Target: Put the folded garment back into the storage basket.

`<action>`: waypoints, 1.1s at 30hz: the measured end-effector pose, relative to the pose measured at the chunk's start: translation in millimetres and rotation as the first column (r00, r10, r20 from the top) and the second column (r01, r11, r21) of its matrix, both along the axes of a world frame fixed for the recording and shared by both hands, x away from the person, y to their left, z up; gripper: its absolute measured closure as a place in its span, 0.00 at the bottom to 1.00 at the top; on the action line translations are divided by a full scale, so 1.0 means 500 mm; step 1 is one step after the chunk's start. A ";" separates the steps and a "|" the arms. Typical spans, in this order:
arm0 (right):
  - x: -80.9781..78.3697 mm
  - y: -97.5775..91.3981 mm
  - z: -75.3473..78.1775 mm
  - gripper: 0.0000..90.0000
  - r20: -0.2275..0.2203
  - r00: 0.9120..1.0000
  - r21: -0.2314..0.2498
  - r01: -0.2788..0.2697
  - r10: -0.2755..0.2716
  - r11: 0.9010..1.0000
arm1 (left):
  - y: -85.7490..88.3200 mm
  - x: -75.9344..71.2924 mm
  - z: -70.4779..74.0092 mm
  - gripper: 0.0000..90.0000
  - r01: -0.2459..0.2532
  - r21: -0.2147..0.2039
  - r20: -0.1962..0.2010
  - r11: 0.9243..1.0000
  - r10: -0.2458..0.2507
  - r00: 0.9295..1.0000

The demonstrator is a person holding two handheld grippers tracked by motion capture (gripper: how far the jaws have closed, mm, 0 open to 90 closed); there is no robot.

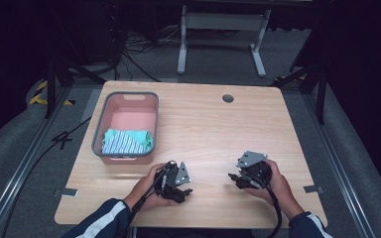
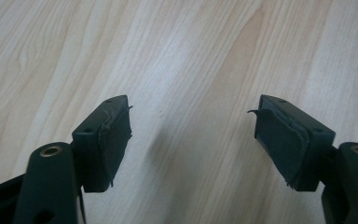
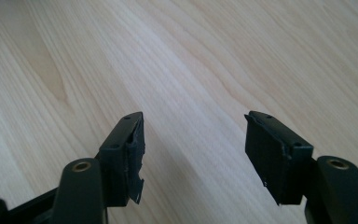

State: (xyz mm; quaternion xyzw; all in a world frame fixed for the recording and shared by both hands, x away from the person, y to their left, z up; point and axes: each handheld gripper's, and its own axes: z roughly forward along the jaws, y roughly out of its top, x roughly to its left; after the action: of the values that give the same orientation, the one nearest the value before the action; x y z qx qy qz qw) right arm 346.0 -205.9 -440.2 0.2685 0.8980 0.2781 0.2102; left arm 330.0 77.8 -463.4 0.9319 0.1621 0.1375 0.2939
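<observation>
High view: left claw (image 1: 177, 184) and right claw (image 1: 239, 179) both rest low on the wooden tabletop (image 1: 213, 129) near the person's edge, each in a hand, well apart from each other. Grey-rimmed pink bin (image 1: 125, 99) sits at the left side; folded clothes (image 1: 127, 141), striped and teal, lie in its near end. The bin is just ahead and left of the left claw. Risk here, as a judgement: reaching in at an angle could catch the bin's near wall and shove or tip it, since it looks light.

Left gripper view: jaws wide apart, nothing between them, bare wood grain below. The pads (image 2: 114, 140) look frayed and peeling at the edges; thin fabric could slip from a poor pinch or snag on the loose rubber.

Right gripper view: jaws also spread, empty, over bare tabletop. Its pad (image 3: 135, 158) is torn too, so same slip risk; grabbing one layer may unfold the stack.
</observation>
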 end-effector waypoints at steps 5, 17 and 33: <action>-0.015 -0.030 -0.019 0.41 -0.001 1.000 0.008 0.018 -0.018 1.000 | -0.004 -0.002 -0.008 0.27 -0.008 -0.009 -0.022 1.000 0.008 1.000; -0.032 -0.103 -0.061 0.37 -0.061 0.996 0.135 0.080 -0.072 0.988 | 0.021 0.008 -0.029 0.22 -0.046 -0.126 -0.117 0.991 0.031 0.993; -0.041 -0.141 -0.092 0.27 -0.084 0.993 0.268 0.100 -0.080 0.958 | 0.026 0.008 -0.038 0.19 -0.041 -0.170 -0.113 0.985 0.021 0.993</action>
State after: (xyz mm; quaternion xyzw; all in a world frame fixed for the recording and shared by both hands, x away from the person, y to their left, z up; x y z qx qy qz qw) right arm 325.4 -276.2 -486.0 0.3452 0.8452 0.3788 0.1515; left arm 334.0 91.0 -482.6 0.9067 0.2039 0.0757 0.3615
